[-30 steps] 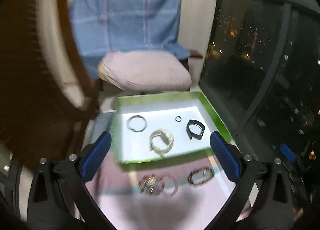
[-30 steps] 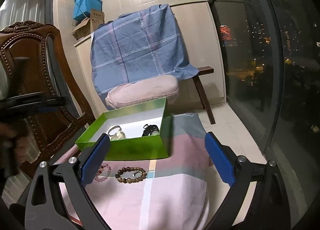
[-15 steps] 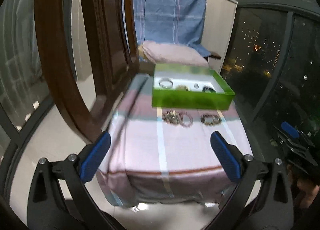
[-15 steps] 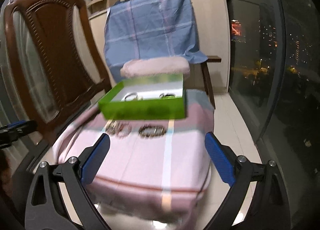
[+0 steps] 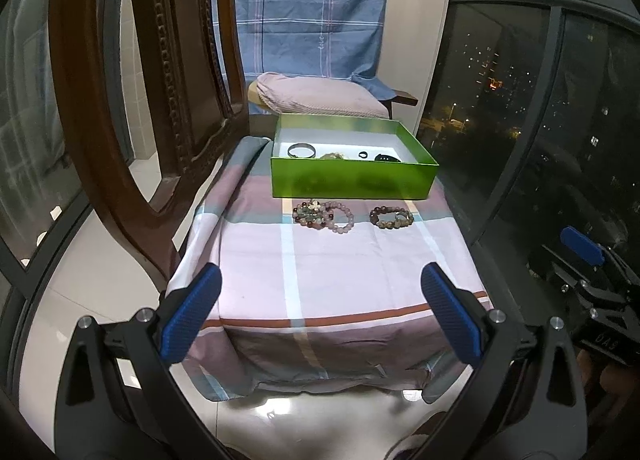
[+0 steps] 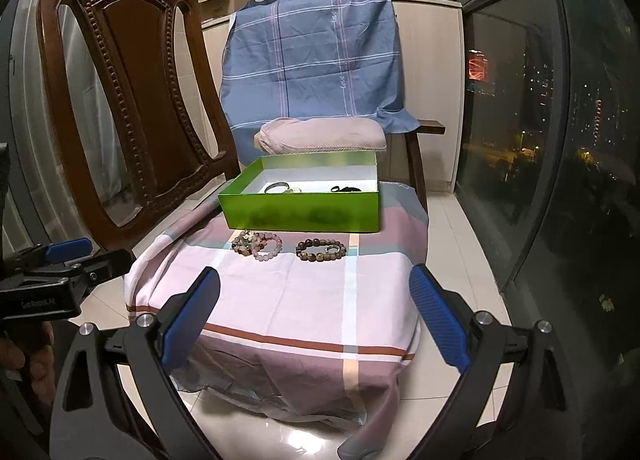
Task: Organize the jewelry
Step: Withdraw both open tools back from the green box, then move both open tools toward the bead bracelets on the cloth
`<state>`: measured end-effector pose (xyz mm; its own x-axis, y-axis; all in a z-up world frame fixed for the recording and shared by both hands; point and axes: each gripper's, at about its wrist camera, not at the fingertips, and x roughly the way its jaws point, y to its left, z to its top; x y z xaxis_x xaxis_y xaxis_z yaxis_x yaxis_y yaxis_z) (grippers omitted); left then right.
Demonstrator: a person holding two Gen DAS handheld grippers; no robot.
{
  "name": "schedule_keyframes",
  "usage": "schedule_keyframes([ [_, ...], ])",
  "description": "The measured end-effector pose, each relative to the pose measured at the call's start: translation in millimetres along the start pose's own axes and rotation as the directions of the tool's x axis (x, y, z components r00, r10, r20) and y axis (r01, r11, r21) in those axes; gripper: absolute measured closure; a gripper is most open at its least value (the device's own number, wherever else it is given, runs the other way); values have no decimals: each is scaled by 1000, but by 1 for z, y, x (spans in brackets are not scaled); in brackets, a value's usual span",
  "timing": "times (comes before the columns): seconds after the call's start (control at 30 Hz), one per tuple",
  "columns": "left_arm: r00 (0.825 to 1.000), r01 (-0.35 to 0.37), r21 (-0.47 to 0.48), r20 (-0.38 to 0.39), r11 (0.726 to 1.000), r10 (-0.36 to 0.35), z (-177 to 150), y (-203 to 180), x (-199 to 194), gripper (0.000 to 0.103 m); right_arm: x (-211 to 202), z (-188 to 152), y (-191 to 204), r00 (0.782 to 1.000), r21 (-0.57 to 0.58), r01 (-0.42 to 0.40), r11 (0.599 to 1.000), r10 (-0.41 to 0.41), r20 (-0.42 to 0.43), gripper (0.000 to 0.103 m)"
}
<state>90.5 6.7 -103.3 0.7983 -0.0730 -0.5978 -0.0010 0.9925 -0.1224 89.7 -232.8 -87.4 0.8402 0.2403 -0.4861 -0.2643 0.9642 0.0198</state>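
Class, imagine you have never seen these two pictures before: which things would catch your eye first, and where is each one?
The bright green box stands out first, open at the far end of the cloth-covered table, with a few pieces of jewelry inside. Just in front of it, beaded bracelets lie on the pink checked cloth. At the bottom of each view, blue-padded fingers stand wide apart, holding nothing.

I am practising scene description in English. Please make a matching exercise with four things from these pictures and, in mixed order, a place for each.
Things:
1. silver bangle
2. brown bead bracelet
3. blue plaid cloth
4. pink bead bracelet

Places:
A. draped over the far chair's back
B. on the tablecloth, toward the window
C. inside the green box
D. on the tablecloth, beside a mixed-bead bracelet

Pairs: 1-C, 2-B, 3-A, 4-D
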Motion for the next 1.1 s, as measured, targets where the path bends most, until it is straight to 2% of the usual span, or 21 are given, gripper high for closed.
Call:
schedule_keyframes([
  [1.1,999,13,16,-33,1000,-13,2,-1,16,4,19,-4,-6,1000,17,3,1000,-3,-29,10],
])
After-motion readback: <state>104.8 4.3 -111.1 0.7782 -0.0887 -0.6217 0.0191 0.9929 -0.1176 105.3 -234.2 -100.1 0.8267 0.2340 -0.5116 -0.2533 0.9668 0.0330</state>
